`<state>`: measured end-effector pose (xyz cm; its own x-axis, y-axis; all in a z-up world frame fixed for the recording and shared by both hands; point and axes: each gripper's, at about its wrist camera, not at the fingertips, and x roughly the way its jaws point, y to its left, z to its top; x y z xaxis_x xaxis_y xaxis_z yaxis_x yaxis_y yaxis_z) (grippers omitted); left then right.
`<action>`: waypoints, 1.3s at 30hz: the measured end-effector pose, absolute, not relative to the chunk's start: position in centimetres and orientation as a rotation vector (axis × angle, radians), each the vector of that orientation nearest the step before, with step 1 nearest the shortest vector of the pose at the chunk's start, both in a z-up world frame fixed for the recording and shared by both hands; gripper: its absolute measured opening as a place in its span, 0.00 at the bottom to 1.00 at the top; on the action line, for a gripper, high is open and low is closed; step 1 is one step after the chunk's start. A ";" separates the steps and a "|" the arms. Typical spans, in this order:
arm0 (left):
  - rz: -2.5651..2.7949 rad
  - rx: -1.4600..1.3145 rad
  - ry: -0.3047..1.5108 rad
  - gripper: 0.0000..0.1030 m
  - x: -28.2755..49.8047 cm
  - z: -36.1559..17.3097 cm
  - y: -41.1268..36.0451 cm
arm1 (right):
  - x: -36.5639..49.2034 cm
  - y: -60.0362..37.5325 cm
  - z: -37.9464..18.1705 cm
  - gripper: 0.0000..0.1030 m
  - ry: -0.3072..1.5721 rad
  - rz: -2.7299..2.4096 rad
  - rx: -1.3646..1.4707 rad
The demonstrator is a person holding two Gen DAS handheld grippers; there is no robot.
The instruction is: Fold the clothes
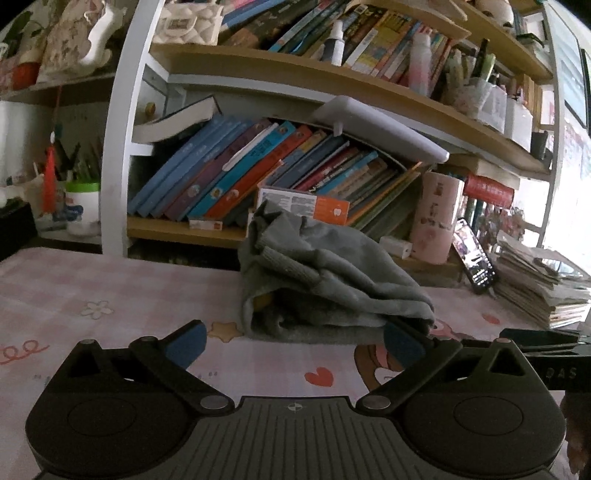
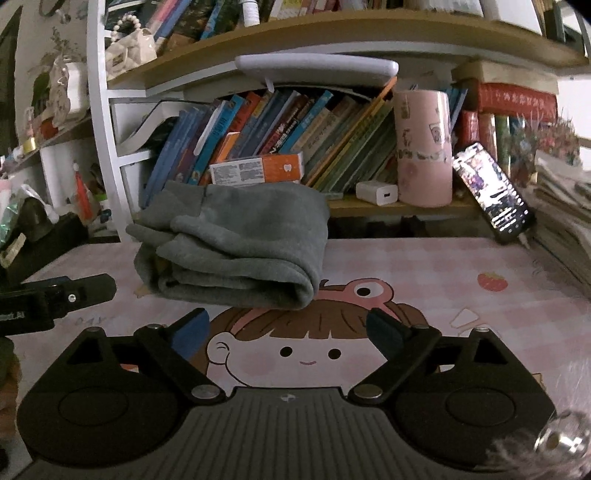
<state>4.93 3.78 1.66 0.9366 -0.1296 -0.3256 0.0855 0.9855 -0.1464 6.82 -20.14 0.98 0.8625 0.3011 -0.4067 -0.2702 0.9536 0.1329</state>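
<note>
While both tongs gape, left view – strawberry unseen, right view – strawberry point(image 2: 493, 281).

The folded garment point(image 2: 236, 247) lies on the table mat point(image 2: 424, 266) toward its far edge, just in front of the bookshelf point(image 2: 332, 33), with a flat box point(image 2: 258, 168) behind it leaning against the row of slanted books point(image 2: 295, 122). Right of the books on the low shelf stand a charger block point(image 2: 377, 192) and a tall cup point(image 2: 424, 147), with a phone point(image 2: 493, 192) propped further right and a paper stack point(image 2: 565, 218) beyond it. Both grippers sit apart from the cloth on its near side, the left gripper point(image 1: 293, 343) to the left of the right gripper point(image 2: 286, 332).
</note>
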 end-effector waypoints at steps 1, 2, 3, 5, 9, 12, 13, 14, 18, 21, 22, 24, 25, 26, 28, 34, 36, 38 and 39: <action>-0.102 -0.128 0.336 1.00 4.7 1.7 3.8 | 6.7 -20.1 1.0 0.90 0.436 0.294 0.069; -0.092 -0.127 0.331 1.00 4.4 1.7 3.8 | 6.5 -20.1 1.0 0.91 0.434 0.288 0.067; -0.082 -0.126 0.327 1.00 4.1 1.7 3.9 | 6.3 -20.1 1.0 0.91 0.434 0.283 0.065; -0.069 -0.133 0.327 1.00 3.7 1.7 4.1 | 5.9 -20.0 1.1 0.92 0.430 0.273 0.061; -0.054 -0.134 0.327 1.00 3.2 1.8 4.3 | 5.1 -19.6 1.1 0.94 0.412 0.264 0.032; -0.042 -0.123 0.319 1.00 3.1 1.9 4.2 | 4.7 -19.3 1.1 0.95 0.398 0.257 0.002; -0.038 -0.119 0.321 1.00 3.1 1.9 4.2 | 4.6 -19.3 1.1 0.96 0.395 0.256 -0.005; -0.035 -0.115 0.326 1.00 3.2 1.9 4.1 | 4.6 -19.2 1.1 0.96 0.393 0.255 -0.010; -0.025 -0.101 0.339 1.00 3.4 1.7 4.0 | 4.7 -19.2 1.1 0.96 0.391 0.255 -0.015; -0.019 -0.103 0.344 1.00 3.4 1.7 4.0 | 4.7 -19.2 1.1 0.97 0.393 0.251 -0.015; -0.017 -0.103 0.346 1.00 3.4 1.7 4.0 | 4.7 -19.1 1.1 0.97 0.393 0.250 -0.016; -0.010 -0.102 0.351 1.00 3.5 1.6 4.0 | 4.7 -19.0 1.1 0.98 0.395 0.250 -0.020; -0.008 -0.101 0.354 1.00 3.5 1.6 4.0 | 4.7 -19.0 1.1 0.98 0.395 0.250 -0.022; -0.005 -0.098 0.356 1.00 3.5 1.6 4.0 | 4.7 -18.9 1.1 0.98 0.395 0.250 -0.024; -0.001 -0.093 0.360 1.00 3.6 1.6 3.9 | 4.7 -18.9 1.2 0.99 0.397 0.247 -0.028; 0.011 -0.073 0.369 1.00 3.8 1.5 3.6 | 4.8 -18.8 1.2 1.00 0.405 0.239 -0.033; 0.010 -0.064 0.368 1.00 3.7 1.5 3.5 | 4.9 -18.8 1.1 1.00 0.407 0.237 -0.035; 0.010 -0.058 0.367 1.00 3.7 1.6 3.4 | 4.9 -18.8 1.1 1.00 0.410 0.234 -0.036; 0.010 -0.055 0.367 1.00 3.7 1.6 3.3 | 5.0 -18.8 1.1 1.00 0.411 0.233 -0.036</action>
